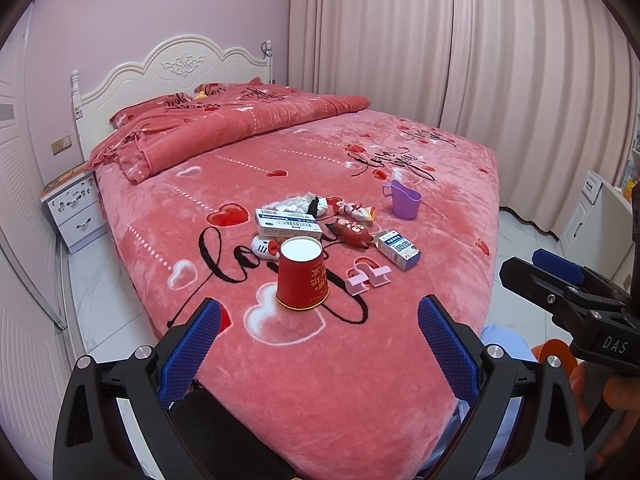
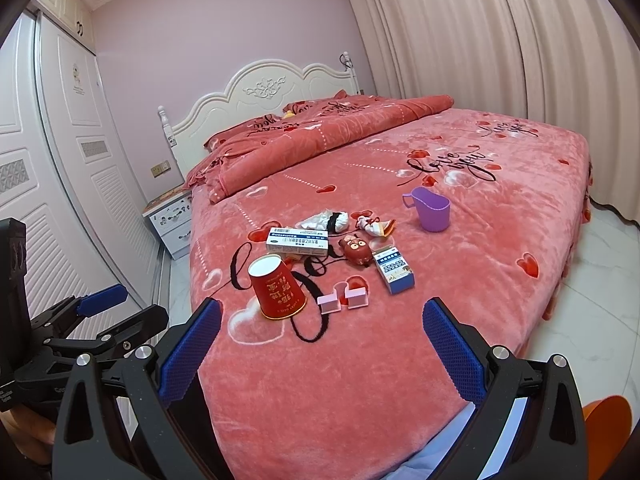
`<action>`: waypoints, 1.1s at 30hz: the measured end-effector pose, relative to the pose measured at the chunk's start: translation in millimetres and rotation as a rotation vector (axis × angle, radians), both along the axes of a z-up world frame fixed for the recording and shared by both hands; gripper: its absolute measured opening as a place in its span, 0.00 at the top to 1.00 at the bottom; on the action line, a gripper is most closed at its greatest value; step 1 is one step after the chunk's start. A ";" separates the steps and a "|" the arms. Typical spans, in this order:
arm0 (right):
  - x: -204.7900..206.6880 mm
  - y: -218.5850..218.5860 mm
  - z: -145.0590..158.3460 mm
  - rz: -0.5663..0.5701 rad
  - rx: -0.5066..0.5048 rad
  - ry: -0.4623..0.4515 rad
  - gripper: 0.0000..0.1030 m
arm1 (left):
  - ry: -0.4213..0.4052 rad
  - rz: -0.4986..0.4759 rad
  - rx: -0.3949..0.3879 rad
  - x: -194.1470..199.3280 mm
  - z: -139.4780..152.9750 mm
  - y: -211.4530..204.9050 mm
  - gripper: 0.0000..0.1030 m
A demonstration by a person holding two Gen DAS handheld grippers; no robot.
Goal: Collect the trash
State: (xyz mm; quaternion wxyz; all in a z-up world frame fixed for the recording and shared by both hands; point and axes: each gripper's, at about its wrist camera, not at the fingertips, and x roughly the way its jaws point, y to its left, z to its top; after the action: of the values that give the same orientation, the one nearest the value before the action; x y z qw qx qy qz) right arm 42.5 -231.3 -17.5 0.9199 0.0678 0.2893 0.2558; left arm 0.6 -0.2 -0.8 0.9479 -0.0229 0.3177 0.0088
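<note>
Two hand-held grippers hover over the foot of the bed, both spread wide and grasping nothing: the left hand-held gripper and the right hand-held gripper. Straight ahead of the left one stands a red paper cup, upside down, rim on the blanket, long axis upright. Beyond it lie two medicine boxes, flat, long axes crosswise.
</note>
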 end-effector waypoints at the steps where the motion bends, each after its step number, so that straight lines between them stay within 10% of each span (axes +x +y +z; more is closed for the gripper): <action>1: -0.2 0.2 -0.3 0.000 0.001 0.001 0.04 | 0.002 0.001 0.001 0.0 -0.1 0.1 0.06; 33: -0.4 -1.7 -7.0 0.005 0.011 0.017 0.04 | 0.014 0.002 0.007 -3.8 -18.4 2.5 0.06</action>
State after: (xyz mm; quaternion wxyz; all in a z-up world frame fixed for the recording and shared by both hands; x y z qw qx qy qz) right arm 42.1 -232.9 -24.5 0.9166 0.0741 0.2957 0.2589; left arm -3.2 2.3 -19.2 0.9457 -0.0200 0.3242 0.0110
